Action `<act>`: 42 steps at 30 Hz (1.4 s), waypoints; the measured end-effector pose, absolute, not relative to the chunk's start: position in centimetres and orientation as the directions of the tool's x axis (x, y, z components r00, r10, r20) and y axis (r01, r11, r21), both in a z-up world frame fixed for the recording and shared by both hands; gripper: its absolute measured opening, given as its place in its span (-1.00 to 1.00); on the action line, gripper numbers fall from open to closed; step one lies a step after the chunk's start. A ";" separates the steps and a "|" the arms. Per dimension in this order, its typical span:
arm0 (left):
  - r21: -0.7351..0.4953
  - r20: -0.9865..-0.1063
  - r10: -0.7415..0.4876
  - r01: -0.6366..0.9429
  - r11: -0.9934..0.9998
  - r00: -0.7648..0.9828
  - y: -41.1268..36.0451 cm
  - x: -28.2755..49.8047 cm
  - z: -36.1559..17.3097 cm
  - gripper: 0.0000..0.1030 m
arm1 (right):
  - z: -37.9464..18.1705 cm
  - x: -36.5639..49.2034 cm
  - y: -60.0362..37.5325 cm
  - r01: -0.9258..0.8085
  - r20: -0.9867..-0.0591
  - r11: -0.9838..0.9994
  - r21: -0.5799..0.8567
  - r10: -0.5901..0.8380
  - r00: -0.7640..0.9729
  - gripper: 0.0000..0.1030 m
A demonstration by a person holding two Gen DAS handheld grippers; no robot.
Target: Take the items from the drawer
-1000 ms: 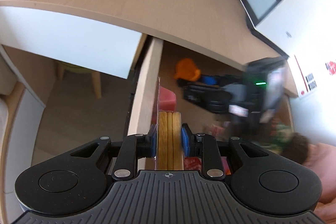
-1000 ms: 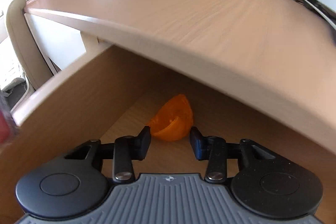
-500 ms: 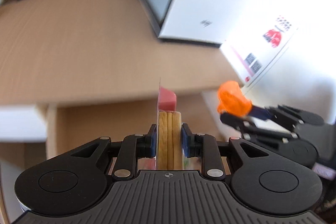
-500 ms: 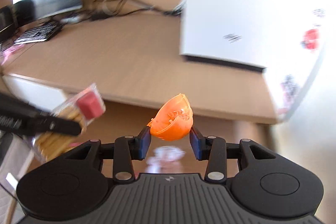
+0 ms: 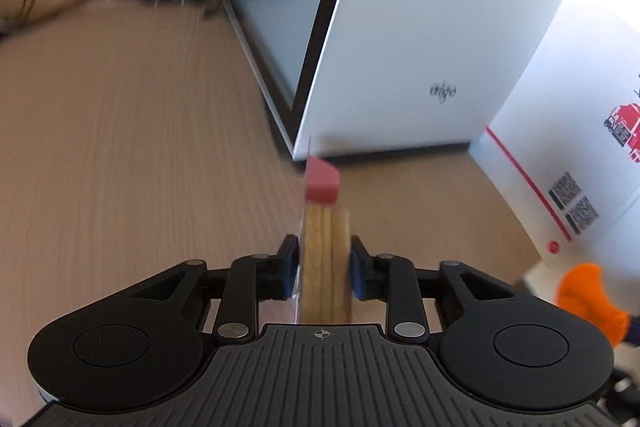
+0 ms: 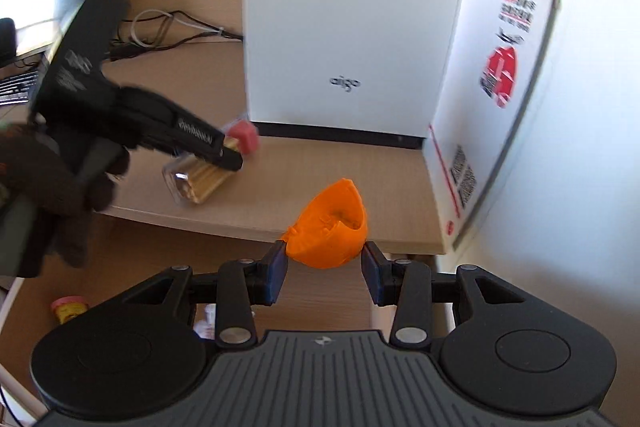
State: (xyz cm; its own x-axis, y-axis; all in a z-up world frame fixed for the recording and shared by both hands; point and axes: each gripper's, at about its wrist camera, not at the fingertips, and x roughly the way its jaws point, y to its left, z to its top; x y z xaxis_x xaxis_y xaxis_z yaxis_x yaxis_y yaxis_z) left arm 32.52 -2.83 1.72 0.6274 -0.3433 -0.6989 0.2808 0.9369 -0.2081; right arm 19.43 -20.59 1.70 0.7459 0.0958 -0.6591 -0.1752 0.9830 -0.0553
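Up over the desk point(image 5: 132, 147) now, both grippers carry something. From the left wrist view, the left gripper point(image 5: 323, 267) is narrowed around a clear pack point(image 5: 325, 259) of pale wooden sticks with a pinkish-red block at its far end, the blue pads point(image 5: 289, 267) pressing on either side of it. The pack stands on edge between the fingers and points toward the foot of the white case point(image 5: 420, 39) that stands on the desk. It is off the desk surface, though how high I cannot tell.

From the right wrist view, the right gripper point(image 6: 325, 269) is held about halfway closed on an orange shell point(image 6: 330, 229) (a hollow, cup-like plastic piece, open side up). Its pads point(image 6: 277, 277) meet the shell's lower sides, and the shell rises above the fingertips in front of the desk's near edge. The same view shows the left gripper point(image 6: 224, 155) to the left with the pack point(image 6: 204, 175) in its grip, over the desk and ahead of the case point(image 6: 352, 19), and a gloved hand point(image 6: 52, 187) around its handle.

Leaning beside the case on the right is a white box point(image 6: 492, 115) with red print and square codes. Below the desk edge, a small yellow tub point(image 6: 70, 309) with a pink lid lies low at the left, on a wooden surface that I take for the drawer's inside. Cables point(image 6: 168, 27) trail behind on the desk.
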 end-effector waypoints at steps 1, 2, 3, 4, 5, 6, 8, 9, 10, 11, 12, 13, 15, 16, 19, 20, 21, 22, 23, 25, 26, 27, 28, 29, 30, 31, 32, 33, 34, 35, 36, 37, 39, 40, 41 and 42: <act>-0.187 -0.691 -0.333 0.287 0.940 0.641 -2.9 32.5 1.6 -0.40 | 1.5 19.7 -20.8 -0.164 -0.662 0.985 -0.057 0.086 0.745 -0.22; -0.185 -0.684 -0.332 0.285 0.941 0.650 -2.8 32.6 1.6 -0.40 | 1.4 20.0 -21.1 -0.154 -0.664 0.986 -0.058 0.076 0.744 -0.22; -0.197 -0.669 -0.339 0.282 0.939 0.661 -2.5 32.5 1.7 -0.38 | 1.3 20.4 -21.2 -0.145 -0.666 0.988 -0.058 0.070 0.743 -0.22; -0.207 -0.656 -0.345 0.279 0.938 0.671 -2.2 32.4 2.0 -0.37 | 1.3 20.8 -21.3 -0.139 -0.666 0.989 -0.058 0.065 0.743 -0.22; -0.210 -0.644 -0.342 0.272 0.939 0.685 -1.8 32.1 2.4 -0.37 | 1.3 21.2 -21.3 -0.135 -0.664 0.989 -0.059 0.062 0.746 -0.22; -0.208 -0.635 -0.333 0.261 0.943 0.697 -1.5 31.7 3.0 -0.37 | 1.3 21.5 -21.1 -0.135 -0.659 0.989 -0.062 0.061 0.750 -0.22; -0.199 -0.630 -0.303 0.228 0.953 0.715 -0.7 30.8 4.3 -0.37 | 1.3 22.6 -20.7 -0.148 -0.646 0.987 -0.062 0.073 0.760 -0.22; -0.184 -0.639 -0.280 0.211 0.960 0.717 -0.5 30.3 5.0 -0.37 | 1.2 23.3 -20.4 -0.157 -0.641 0.986 -0.062 0.081 0.763 -0.22; -0.160 -0.653 -0.254 0.198 0.967 0.713 -0.4 29.9 5.5 -0.37 | 1.0 23.9 -20.1 -0.166 -0.638 0.984 -0.061 0.090 0.765 -0.22; -0.132 -0.669 -0.228 0.189 0.973 0.707 -0.3 29.4 5.8 -0.37 | 0.8 24.6 -19.7 -0.174 -0.637 0.983 -0.059 0.097 0.765 -0.22; -0.109 -0.681 -0.209 0.185 0.977 0.702 -0.2 28.9 6.2 -0.37 | 0.5 25.5 -19.3 -0.181 -0.640 0.982 -0.056 0.104 0.762 -0.22; -0.098 -0.687 -0.200 0.183 0.978 0.698 0.1 28.3 6.4 -0.37 | 0.4 26.1 -19.2 -0.188 -0.642 0.981 -0.056 0.109 0.759 -0.22; -0.094 -0.699 -0.190 0.175 0.980 0.689 0.8 27.0 6.6 -0.37 | -0.1 27.7 -18.2 -0.199 -0.652 0.978 -0.057 0.115 0.749 -0.22; -0.093 -0.705 -0.184 0.168 0.981 0.684 1.2 26.4 6.7 -0.37 | -0.4 28.5 -17.8 -0.204 -0.657 0.978 -0.054 0.119 0.745 -0.22; -0.088 -0.721 -0.167 0.150 0.985 0.673 2.2 24.7 6.7 -0.37 | -1.1 30.6 -16.7 -0.210 -0.668 0.976 -0.052 0.122 0.734 -0.22; -0.091 -0.727 -0.163 0.142 0.986 0.667 2.6 24.3 6.6 -0.37 | -1.2 31.0 -16.4 -0.212 -0.672 0.976 -0.054 0.122 0.731 -0.22; -0.096 -0.732 -0.160 0.132 0.987 0.662 3.0 23.9 6.5 -0.37 | -1.5 31.6 -16.1 -0.216 -0.675 0.975 -0.056 0.122 0.728 -0.22; -0.098 -0.738 -0.154 0.122 0.988 0.657 3.5 23.5 6.4 -0.37 | -1.8 32.1 -15.8 -0.221 -0.679 0.973 -0.060 0.122 0.724 -0.22; -0.097 -0.743 -0.147 0.113 0.989 0.653 3.8 23.3 6.3 -0.37 | -2.0 32.4 -15.5 -0.227 -0.684 0.972 -0.066 0.122 0.719 -0.21; -0.095 -0.750 -0.139 0.102 0.990 0.647 4.4 22.7 6.2 -0.37 | -2.3 32.8 -15.0 -0.237 -0.691 0.969 -0.071 0.124 0.712 -0.12; -0.096 -0.753 -0.137 0.099 0.990 0.644 4.6 22.5 6.1 -0.37 | -2.3 32.7 -14.8 -0.240 -0.692 0.968 -0.072 0.125 0.711 0.00; -0.096 -0.756 -0.137 0.098 0.990 0.640 4.8 22.3 6.0 -0.37 | -2.3 32.6 -14.7 -0.241 -0.687 0.968 -0.071 0.127 0.715 0.04; -0.096 -0.759 -0.138 0.101 0.990 0.636 4.9 22.2 5.9 -0.37 | -2.1 32.3 -14.6 -0.240 -0.679 0.968 -0.069 0.131 0.722 0.08; -0.095 -0.762 -0.142 0.108 0.990 0.631 4.9 22.0 5.8 -0.37 | -1.9 32.1 -14.6 -0.239 -0.670 0.969 -0.066 0.134 0.730 0.09; -0.096 -0.766 -0.149 0.118 0.988 0.625 5.0 21.9 5.6 -0.37 | -1.5 31.5 -14.6 -0.237 -0.658 0.969 -0.064 0.137 0.740 0.10; -0.099 -0.772 -0.162 0.134 0.986 0.615 5.1 21.7 5.4 -0.37 | -1.0 30.9 -14.7 -0.234 -0.645 0.970 -0.063 0.139 0.752 0.19; -0.106 -0.780 -0.180 0.157 0.982 0.600 5.3 21.4 5.1 -0.37 | -0.5 30.1 -14.8 -0.231 -0.629 0.971 -0.063 0.141 0.764 0.31; -0.113 -0.789 -0.201 0.183 0.976 0.581 5.8 21.1 4.7 -0.37 | 0.0 29.3 -14.9 -0.228 -0.613 0.972 -0.064 0.142 0.777 0.37; -0.119 -0.800 -0.217 0.206 0.971 0.559 6.2 20.9 4.2 -0.37 | 0.5 28.4 -15.1 -0.224 -0.597 0.972 -0.066 0.141 0.789 0.45; -0.122 -0.812 -0.227 0.224 0.967 0.537 6.7 20.8 3.8 -0.37 | 0.9 27.3 -15.4 -0.223 -0.584 0.973 -0.067 0.143 0.799 0.53; -0.127 -0.827 -0.237 0.240 0.962 0.511 7.2 20.6 3.3 -0.37 | 1.3 26.3 -15.6 -0.223 -0.573 0.972 -0.067 0.146 0.807 0.54; -0.135 -0.842 -0.246 0.253 0.958 0.480 7.7 20.6 2.7 -0.37 | 1.5 25.3 -15.9 -0.223 -0.560 0.972 -0.068 0.148 0.815 0.54; -0.157 -0.870 -0.260 0.262 0.952 0.420 8.6 20.8 1.6 -0.37 | 1.5 23.1 -16.5 -0.219 -0.525 0.974 -0.063 0.154 0.837 0.55; -0.165 -0.881 -0.260 0.259 0.952 0.394 9.0 20.8 1.1 -0.37 | 1.4 22.3 -16.8 -0.214 -0.508 0.975 -0.053 0.158 0.847 0.59; -0.163 -0.894 -0.252 0.256 0.953 0.369 9.2 20.8 0.6 -0.38 | 1.3 21.5 -17.1 -0.211 -0.507 0.977 -0.042 0.161 0.847 0.61; -0.153 -0.905 -0.242 0.266 0.952 0.349 9.3 20.7 0.1 -0.38 | 1.2 21.0 -17.3 -0.220 -0.528 0.975 -0.033 0.170 0.832 0.61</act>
State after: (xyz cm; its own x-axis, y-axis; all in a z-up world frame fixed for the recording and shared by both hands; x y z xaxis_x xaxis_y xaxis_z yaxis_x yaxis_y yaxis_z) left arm 20.67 9.30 0.14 0.3492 -0.2425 -0.9052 0.2657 0.9519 -0.1525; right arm 20.98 -17.25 1.20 0.8320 0.1696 -0.5282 -0.2199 0.9750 -0.0334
